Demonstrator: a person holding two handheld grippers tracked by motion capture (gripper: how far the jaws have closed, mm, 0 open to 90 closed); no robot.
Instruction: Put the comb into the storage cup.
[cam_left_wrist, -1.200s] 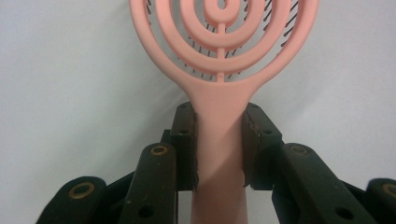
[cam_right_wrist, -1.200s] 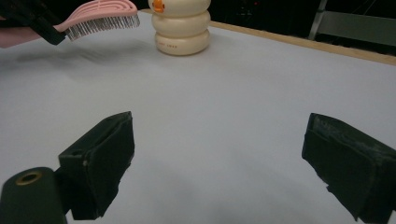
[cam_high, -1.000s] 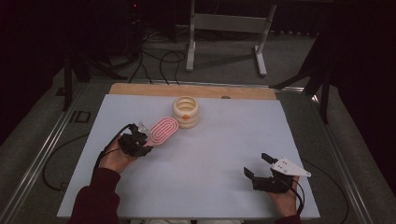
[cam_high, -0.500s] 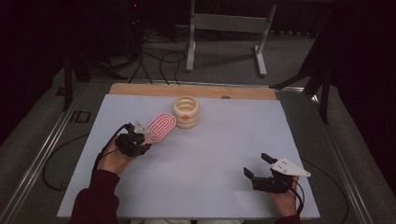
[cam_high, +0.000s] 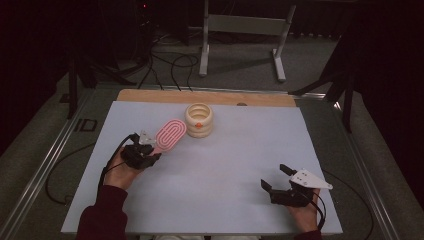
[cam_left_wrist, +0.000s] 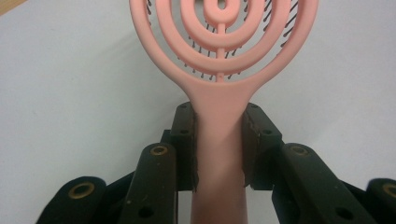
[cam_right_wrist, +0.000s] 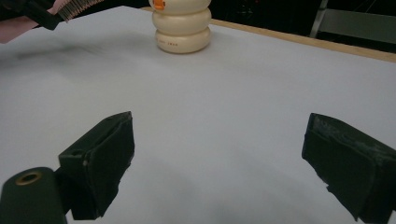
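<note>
- Hairbrush (cam_high: 170, 136), pink with oval ribbed head, sits in the left claw (cam_high: 148, 149), pinched by its handle; the pads press on both sides of the handle just below the head, as the left gripper view shows.
- Grip at the neck of the handle probably gives the person good control of the head: the far end stays free and points toward the cream holder (cam_high: 199, 120).
- The brush (cam_left_wrist: 222, 70) is held with its back upward and its dark bristles facing down toward the white sheet; in the right gripper view the bristles (cam_right_wrist: 74, 7) hang clear of the bench.
- The head lies just beside the holder, at its left in the high view; whether the two touch I cannot tell.
- The holder is a ribbed, stacked-ring pot, upright near the far edge of the bench (cam_high: 225, 170), open at the top, so it looks like the place meant for the brush.
- The right claw (cam_high: 281, 179) rests low at the near right, well apart from both things, its jaws spread wide with nothing between them, likely waiting in reserve.
- Writing: the holder (cam_right_wrist: 183, 28) bears an orange mark near its top and a small dark line of print on its lowest ring, too small to read.
</note>
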